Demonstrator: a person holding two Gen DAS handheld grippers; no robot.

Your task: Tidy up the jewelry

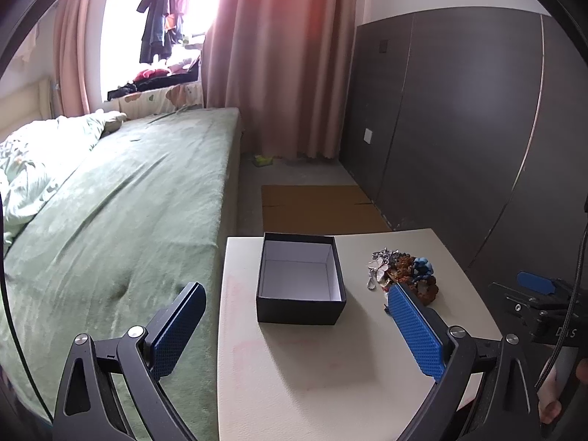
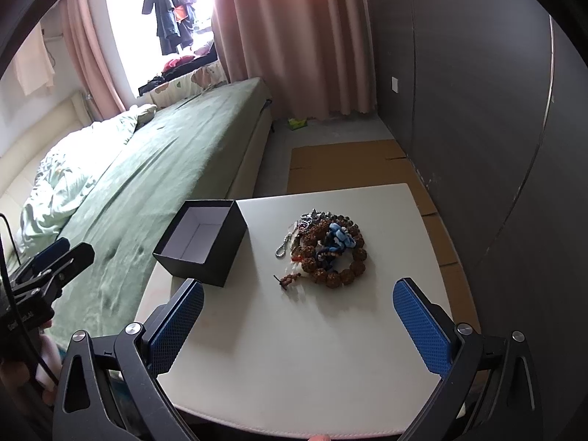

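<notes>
A: How do the fingers of the right gripper (image 2: 297, 325) stand?

B: Spread wide, holding nothing. Its two blue pads (image 2: 422, 327) hang over the near part of the small white table (image 2: 286, 375), and the heap of jewelry (image 2: 323, 250) lies straight ahead of the gap between them, well apart yet.

A: And the left gripper (image 1: 297, 330)?

B: Also released and empty. One pad is out over the green bed (image 1: 121, 198), past the table's left edge; the other hangs over the table. The open black box (image 1: 300, 280) sits ahead between them, white inside with nothing in it, close to the table's far left corner.

A: So which hand is nearer the heap?

B: The right, by the look of it. The heap is at the table's middle toward the far right, to the right of the box with bare tabletop between them. In the left wrist view it is partly behind that gripper's right pad.

A: Any long axis to line up with?

B: Not for the whole heap; the brown bead bracelet (image 2: 341, 272) curls round it. Only a short silver chain (image 2: 283, 248) and a small beaded tail (image 2: 288, 278) trail out on its left side, toward the box.
</notes>
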